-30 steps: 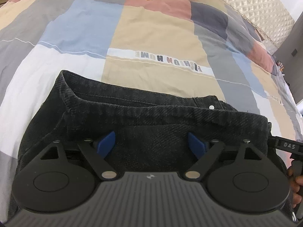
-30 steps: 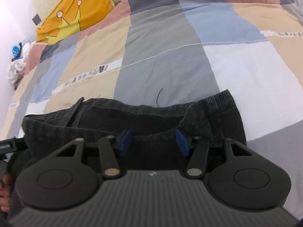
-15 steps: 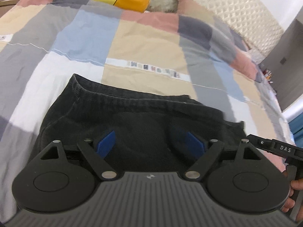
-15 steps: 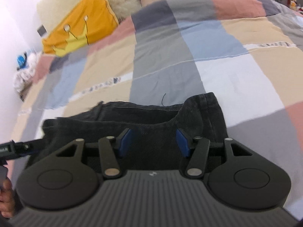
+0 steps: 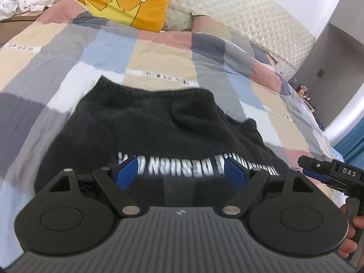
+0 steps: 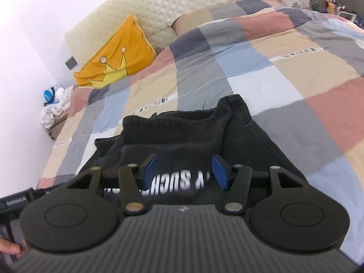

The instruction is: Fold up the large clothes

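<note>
Nearest the cameras, the left gripper [image 5: 180, 174] is seen with its blue pads spread wide, and the right gripper [image 6: 185, 170] with its pads about half apart; nothing is pinched by either, and both are held above the cloth, not on it. Just beyond the fingertips a folded black garment [image 5: 145, 122] with a band of white lettering is laid on the patchwork duvet [image 5: 159, 54], a denim-like layer being visible at its right side in the right wrist view. It is judged to be soft, limp and fairly heavy, so sagging is to be expected; hold is best taken at the thick hemmed edges or corners, through all layers. Further off, a yellow crown cushion [image 6: 113, 56] is propped against the quilted headboard [image 5: 250, 20].
</note>
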